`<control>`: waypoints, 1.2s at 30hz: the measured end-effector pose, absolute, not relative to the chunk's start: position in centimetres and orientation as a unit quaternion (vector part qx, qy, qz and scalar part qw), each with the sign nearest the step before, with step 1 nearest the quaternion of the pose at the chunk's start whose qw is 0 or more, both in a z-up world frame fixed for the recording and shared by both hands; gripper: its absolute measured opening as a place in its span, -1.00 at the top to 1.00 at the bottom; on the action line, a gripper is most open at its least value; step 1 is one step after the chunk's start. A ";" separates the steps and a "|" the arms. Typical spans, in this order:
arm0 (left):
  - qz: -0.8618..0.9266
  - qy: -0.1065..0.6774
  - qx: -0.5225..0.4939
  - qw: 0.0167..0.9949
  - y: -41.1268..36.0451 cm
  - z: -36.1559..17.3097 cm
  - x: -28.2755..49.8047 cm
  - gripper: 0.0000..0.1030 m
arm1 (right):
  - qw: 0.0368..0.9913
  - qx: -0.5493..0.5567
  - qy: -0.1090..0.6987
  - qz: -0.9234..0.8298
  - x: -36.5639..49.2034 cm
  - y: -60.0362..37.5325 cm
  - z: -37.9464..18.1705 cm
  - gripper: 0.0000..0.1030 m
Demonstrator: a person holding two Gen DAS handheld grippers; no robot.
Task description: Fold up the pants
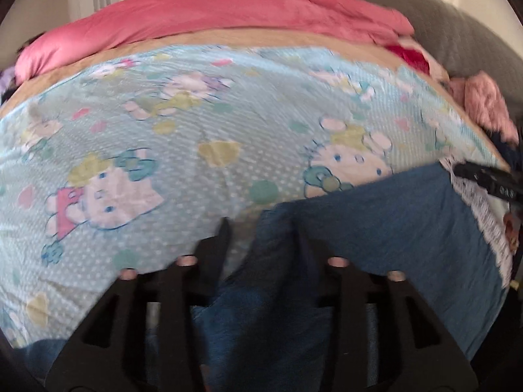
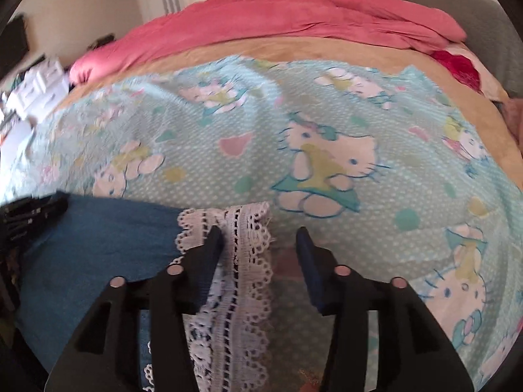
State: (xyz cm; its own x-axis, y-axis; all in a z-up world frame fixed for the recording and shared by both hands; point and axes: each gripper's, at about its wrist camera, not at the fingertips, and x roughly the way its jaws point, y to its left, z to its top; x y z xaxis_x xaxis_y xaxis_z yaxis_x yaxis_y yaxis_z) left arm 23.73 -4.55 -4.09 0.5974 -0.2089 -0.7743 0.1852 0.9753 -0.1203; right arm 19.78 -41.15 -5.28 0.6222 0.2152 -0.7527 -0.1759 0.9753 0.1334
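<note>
Blue denim pants (image 1: 392,222) lie flat on the cartoon-cat bedsheet (image 1: 196,130), with a white lace hem (image 2: 245,261) at the end of the leg. My left gripper (image 1: 263,228) stands open over the pants' left edge, a fold of denim lying between its jaws without being pinched. My right gripper (image 2: 260,238) is open too; the lace strip runs beside its left finger (image 2: 212,245) and the pads do not press on it. The blue cloth (image 2: 98,238) stretches left toward the other gripper's dark tip (image 2: 32,212). The left wrist view is blurred.
A crumpled pink duvet (image 1: 228,16) lies across the far side of the bed. Grey padding (image 1: 457,32) and a pink fluffy item (image 1: 487,107) sit at the right. White boxes (image 2: 36,88) are stacked beyond the bed's left edge.
</note>
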 end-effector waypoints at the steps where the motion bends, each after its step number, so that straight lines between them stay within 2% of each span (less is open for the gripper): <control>1: -0.108 0.427 -0.024 0.898 -4.2 -3.5 23.2 0.14 | 0.909 0.038 0.402 0.106 18.8 -42.0 -4.3 0.03; 3: -0.113 0.404 -0.045 0.907 -3.0 -1.9 21.3 0.01 | 0.928 0.060 0.354 0.100 16.1 -43.6 -2.0 0.01; 5: -0.105 0.385 -0.044 0.916 -2.2 -0.6 18.9 -0.20 | 0.939 0.055 0.326 0.092 13.1 -44.1 -0.7 -0.26; 6: -0.101 0.382 -0.043 0.918 -1.8 -0.2 17.7 -0.29 | 0.941 0.049 0.322 0.093 12.1 -43.8 -0.3 -0.30; 9: -0.092 0.382 -0.054 0.918 -0.6 0.2 14.7 -0.56 | 0.934 -0.004 0.340 0.107 9.0 -41.4 -0.6 -0.30; 12: -0.083 0.393 -0.050 0.915 0.3 -0.2 12.0 -0.74 | 0.921 -0.067 0.360 0.134 7.3 -37.8 -1.1 -0.30; 13: -0.073 0.396 -0.046 0.914 0.5 -0.4 11.6 -0.79 | 0.918 -0.076 0.363 0.143 6.9 -36.7 -1.3 -0.44; 14: -0.063 0.403 -0.047 0.912 0.8 -0.8 11.0 -0.80 | 0.911 -0.081 0.371 0.159 6.7 -35.4 -1.6 -0.56; 19: -0.029 0.440 -0.023 0.897 1.4 -2.9 10.8 -0.81 | 0.888 -0.124 0.400 0.193 6.8 -31.1 -3.3 -0.57; 21: -0.013 0.443 -0.022 0.896 2.3 -3.5 10.9 -0.81 | 0.871 -0.148 0.445 0.148 7.7 -31.0 -5.2 -0.57; 24: -0.025 0.445 -0.044 0.894 3.9 -3.6 10.7 -0.81 | 0.862 -0.089 0.482 0.125 8.5 -33.9 -5.5 -0.60; 26: -0.031 0.444 -0.049 0.894 4.1 -3.6 10.6 -0.81 | 0.860 -0.075 0.489 0.126 8.4 -35.0 -5.4 -0.45; 36: -0.033 0.434 -0.044 0.899 3.6 -2.8 10.1 -0.81 | 0.867 -0.059 0.478 0.131 7.3 -35.3 -5.1 -0.48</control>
State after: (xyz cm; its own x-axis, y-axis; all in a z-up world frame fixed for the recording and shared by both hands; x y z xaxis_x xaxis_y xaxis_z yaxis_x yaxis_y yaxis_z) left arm 10.07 3.58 -2.84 0.6219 -0.0979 -0.7769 0.0212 0.9939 -0.1082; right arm 7.33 -35.34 -5.11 0.5097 0.1707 -0.8432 -0.2828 0.9589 0.0232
